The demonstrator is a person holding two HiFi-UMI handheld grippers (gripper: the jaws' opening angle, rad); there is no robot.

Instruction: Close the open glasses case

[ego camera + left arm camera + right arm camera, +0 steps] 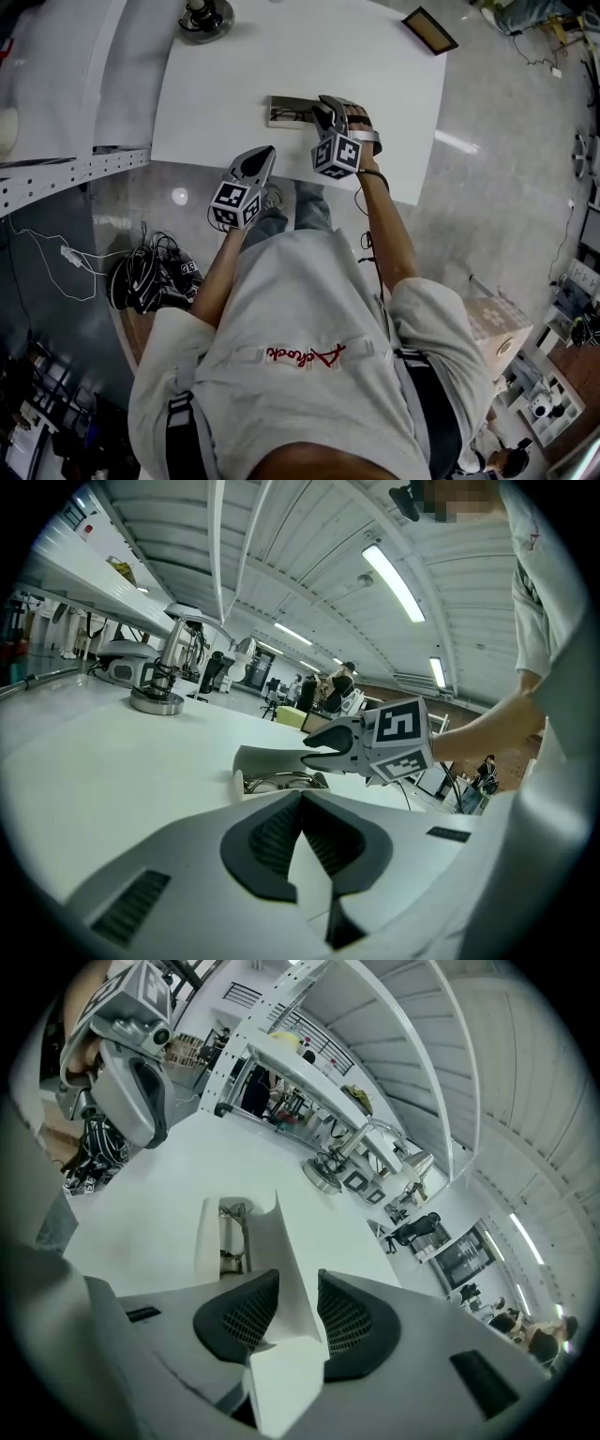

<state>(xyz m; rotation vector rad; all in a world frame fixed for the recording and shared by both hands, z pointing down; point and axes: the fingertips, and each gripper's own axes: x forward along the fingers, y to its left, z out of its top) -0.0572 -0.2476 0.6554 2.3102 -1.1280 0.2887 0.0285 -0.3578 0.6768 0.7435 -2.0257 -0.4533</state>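
Mid-closing: the glasses case lid point(270, 1227) is straddled, unpinched, by wide-spread right tongs point(298, 1277); left tongs point(300, 801) are closed, empty. Next, the lid likely needs pressing flat.

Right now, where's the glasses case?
Head view: glasses case lies open at the table's near edge, lid between the right gripper's open jaws, left gripper just left of it.
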